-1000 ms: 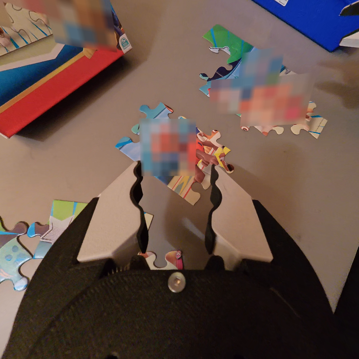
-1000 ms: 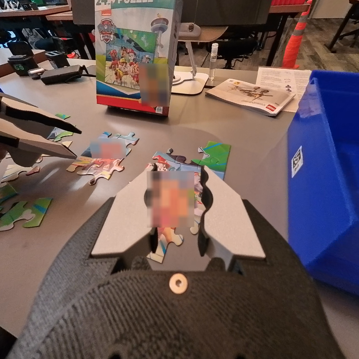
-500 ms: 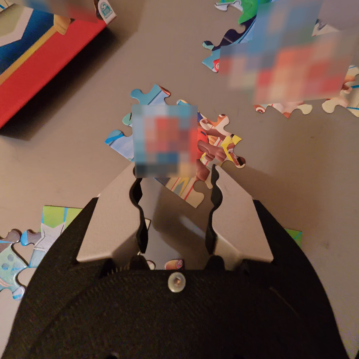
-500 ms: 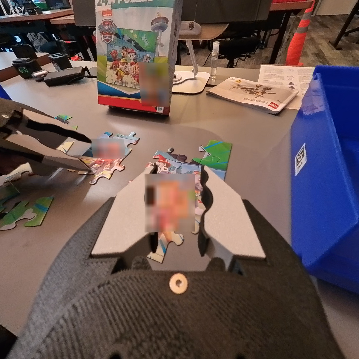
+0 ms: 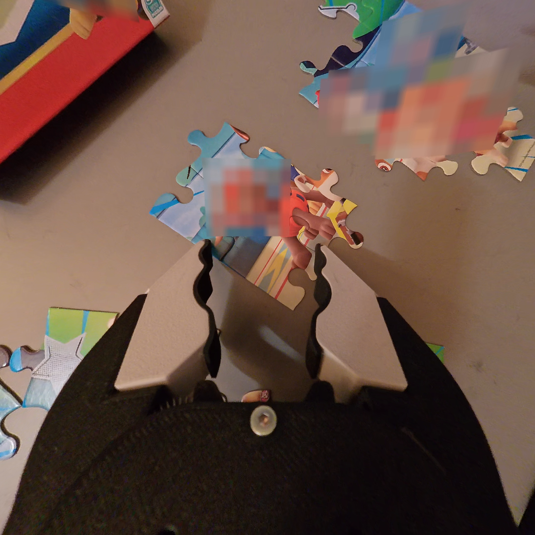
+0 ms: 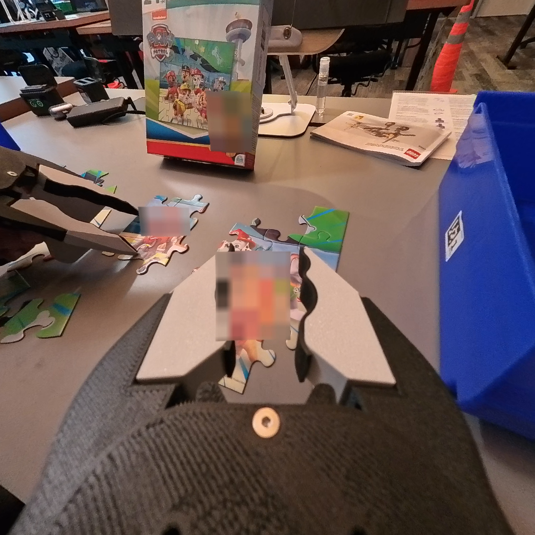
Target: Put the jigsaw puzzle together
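Note:
My left gripper (image 5: 262, 246) is open above the grey table (image 5: 434, 260). Its fingertips straddle the near corner of a small cluster of joined puzzle pieces (image 5: 272, 272) that lies flat. In the right wrist view the left gripper (image 6: 134, 231) comes in from the left, its lower fingertip at the edge of that cluster (image 6: 162, 249). My right gripper (image 6: 259, 260) is open over a larger joined cluster (image 6: 321, 231) lying flat on the table. Its pads do not press on it. That larger cluster also shows in the left wrist view (image 5: 362, 31) at the top right.
A puzzle box (image 6: 199, 86) stands upright behind the pieces, and it also shows in the left wrist view (image 5: 58, 86). A blue bin (image 6: 492, 260) stands at the right. A booklet (image 6: 382, 136) and sheets lie at the back. Loose pieces (image 6: 40, 318) lie at the left.
My left gripper has moved forward, still open, until its tips reach the small cluster. My right gripper has stayed almost still over the larger cluster.

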`<state>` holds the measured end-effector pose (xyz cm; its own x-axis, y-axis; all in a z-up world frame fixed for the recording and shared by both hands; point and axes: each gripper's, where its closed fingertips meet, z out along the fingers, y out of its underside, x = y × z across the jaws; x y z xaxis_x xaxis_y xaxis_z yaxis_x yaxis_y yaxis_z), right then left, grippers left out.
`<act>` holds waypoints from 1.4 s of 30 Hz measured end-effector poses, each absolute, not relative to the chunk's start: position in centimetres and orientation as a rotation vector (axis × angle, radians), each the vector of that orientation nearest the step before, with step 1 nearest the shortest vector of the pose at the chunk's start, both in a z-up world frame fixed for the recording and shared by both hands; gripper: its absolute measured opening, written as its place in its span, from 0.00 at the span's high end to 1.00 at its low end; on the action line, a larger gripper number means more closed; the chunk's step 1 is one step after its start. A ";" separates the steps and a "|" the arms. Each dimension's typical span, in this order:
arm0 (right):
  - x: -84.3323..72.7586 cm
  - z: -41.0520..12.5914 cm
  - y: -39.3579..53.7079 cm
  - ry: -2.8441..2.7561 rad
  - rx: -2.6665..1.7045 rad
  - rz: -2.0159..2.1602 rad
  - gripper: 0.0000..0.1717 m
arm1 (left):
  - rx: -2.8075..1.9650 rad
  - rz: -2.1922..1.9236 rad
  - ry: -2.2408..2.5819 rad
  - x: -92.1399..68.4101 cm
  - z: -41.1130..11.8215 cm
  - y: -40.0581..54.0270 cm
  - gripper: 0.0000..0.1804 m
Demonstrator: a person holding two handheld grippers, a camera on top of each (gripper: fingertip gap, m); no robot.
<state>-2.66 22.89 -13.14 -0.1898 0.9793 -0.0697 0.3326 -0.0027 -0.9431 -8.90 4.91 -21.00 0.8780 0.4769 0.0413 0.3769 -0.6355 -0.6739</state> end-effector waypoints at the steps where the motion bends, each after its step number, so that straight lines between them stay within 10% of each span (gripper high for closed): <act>1: -2.7 -13.1 22.9 -1.594 -1.384 1.209 0.75 | -2.328 0.181 -0.613 -8.9 -21.0 4.9 0.62; 42: -2.3 -13.8 23.6 -1.581 -1.409 1.218 0.75 | -2.283 0.164 -0.591 -10.8 -20.9 8.9 0.66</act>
<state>-2.32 23.60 -13.77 -0.1784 0.9797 -0.0919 0.3383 -0.0266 -0.9407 -10.75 8.88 -20.92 0.8847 0.4622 0.0610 0.3651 -0.6054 -0.7073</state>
